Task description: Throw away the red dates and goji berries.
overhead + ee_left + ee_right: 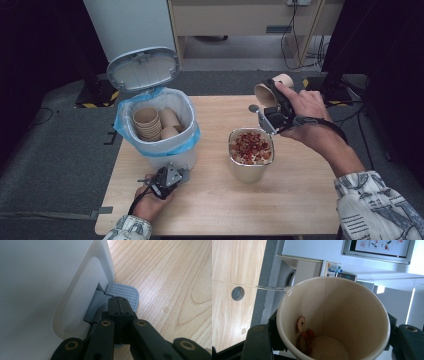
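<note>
A white pedal bin (167,152) with a blue liner stands on the table's left, its lid (143,69) raised, with several paper cups (150,122) stacked inside. My left gripper (185,174) is shut, and its closed tips (120,305) rest on the bin's grey pedal (126,291). My right gripper (272,105) is shut on a paper cup (266,90), held tilted on its side above the table's far right. Inside that paper cup (342,310) a few red dried pieces (303,336) cling near the bottom. A pale container (247,172) full of red and tan pieces stands mid-table.
The wooden table (300,200) has bare surface in front and to the right of the container. Beyond its far edge are grey floor, a cabinet (240,20) and trailing cables (300,50). The bin stands close to the table's left edge.
</note>
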A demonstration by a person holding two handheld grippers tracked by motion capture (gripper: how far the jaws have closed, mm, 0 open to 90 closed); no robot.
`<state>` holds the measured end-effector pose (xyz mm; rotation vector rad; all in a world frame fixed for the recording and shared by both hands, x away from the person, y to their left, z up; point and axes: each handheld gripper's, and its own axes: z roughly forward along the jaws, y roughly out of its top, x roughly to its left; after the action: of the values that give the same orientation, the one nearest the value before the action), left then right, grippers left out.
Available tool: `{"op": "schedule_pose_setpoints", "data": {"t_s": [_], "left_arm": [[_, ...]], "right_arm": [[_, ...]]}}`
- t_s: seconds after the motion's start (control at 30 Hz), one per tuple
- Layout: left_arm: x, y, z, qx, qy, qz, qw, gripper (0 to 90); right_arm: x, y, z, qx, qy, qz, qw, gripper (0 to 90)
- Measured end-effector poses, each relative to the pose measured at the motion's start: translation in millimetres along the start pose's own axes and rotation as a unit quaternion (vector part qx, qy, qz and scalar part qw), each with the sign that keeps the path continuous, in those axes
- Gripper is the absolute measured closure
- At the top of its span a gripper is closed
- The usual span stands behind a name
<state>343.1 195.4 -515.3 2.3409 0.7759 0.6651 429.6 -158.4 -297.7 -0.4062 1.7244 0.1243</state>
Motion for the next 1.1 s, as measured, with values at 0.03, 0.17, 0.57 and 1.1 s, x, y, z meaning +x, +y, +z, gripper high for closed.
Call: {"op": "schedule_pose_setpoints", "data": {"t_s": [0.03, 0.17, 0.57, 1.1], "left_arm": [[0.0, 0.0, 0.0, 0.000, 0.000, 0.000, 1.0000, 89.6], [0.1, 0.0, 0.0, 0.000, 0.000, 0.000, 1.0000, 89.6], [0.0, 0.1, 0.0, 0.000, 0.000, 0.001, 1.0000, 89.5], [0.1, 0.0, -0.1, 0.000, 0.000, 0.001, 1.0000, 89.6]], "right_arm": [[0.2, 0.0, 0.2, 0.001, 0.000, -0.002, 1.0000, 32.1], [0.8, 0.5, 0.8, 0.002, 0.000, -0.006, 1.0000, 32.0], [2.4, 2.5, 0.9, 0.010, 0.000, -0.041, 0.9991, 32.1], [8.8, 16.9, 3.0, 0.004, 0.000, -0.087, 0.9962, 32.1]]}}
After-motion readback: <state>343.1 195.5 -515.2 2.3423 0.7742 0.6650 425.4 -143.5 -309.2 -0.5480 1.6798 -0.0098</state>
